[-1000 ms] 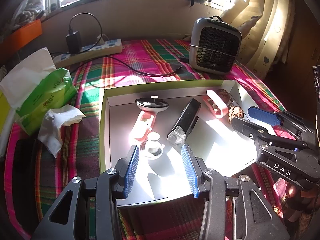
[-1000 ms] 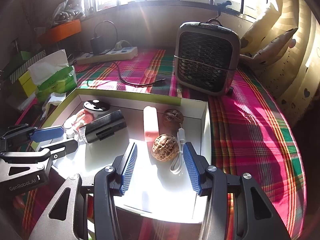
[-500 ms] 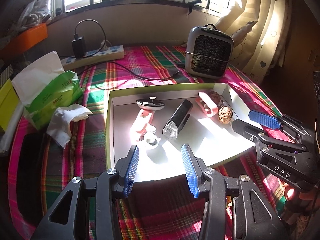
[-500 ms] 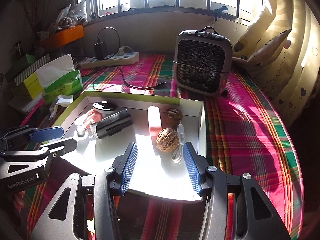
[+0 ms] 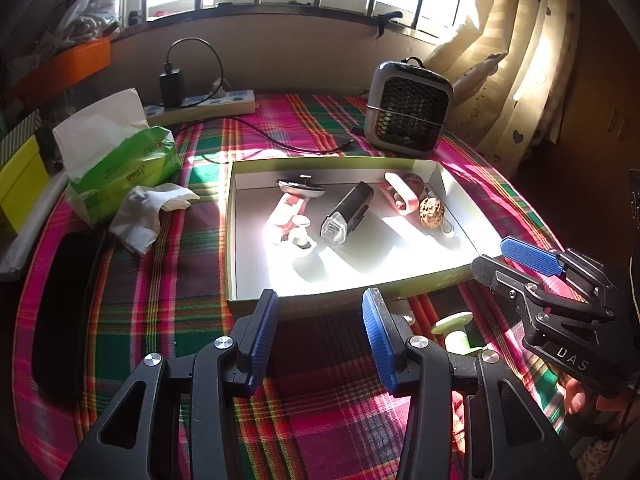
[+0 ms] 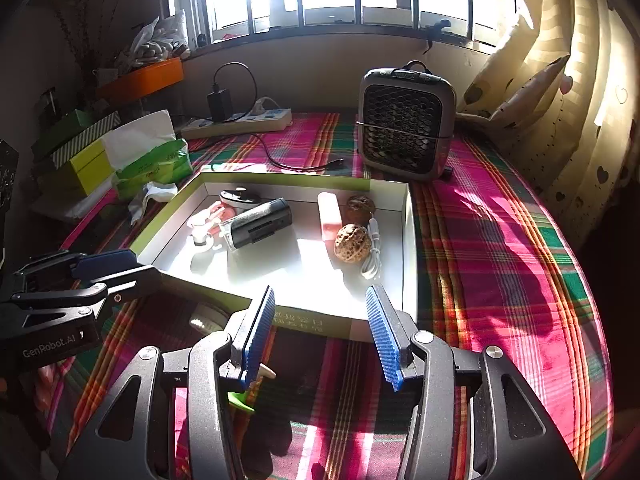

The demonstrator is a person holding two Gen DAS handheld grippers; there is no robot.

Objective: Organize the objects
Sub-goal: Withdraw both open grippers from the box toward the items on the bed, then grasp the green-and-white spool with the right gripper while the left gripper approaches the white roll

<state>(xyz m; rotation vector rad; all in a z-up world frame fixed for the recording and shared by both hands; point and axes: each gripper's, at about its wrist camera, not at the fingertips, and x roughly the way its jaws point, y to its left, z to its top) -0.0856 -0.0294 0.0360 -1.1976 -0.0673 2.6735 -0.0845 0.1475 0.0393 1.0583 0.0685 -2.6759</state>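
Sunlight is pouring through the window onto a plaid bed. Both tools are hanging wide open and holding nothing: the left tool and the right tool. Just ahead of them a box is lying with its things inside: a black gadget, a walnut, a pink case. Probably it is keeping them together. Near the left tool's right finger, a green thing is waiting outside the box, maybe next.

my left gripper hangs open, empty, at the box's six o'clock edge; right gripper at three o'clock, seemingly open too.
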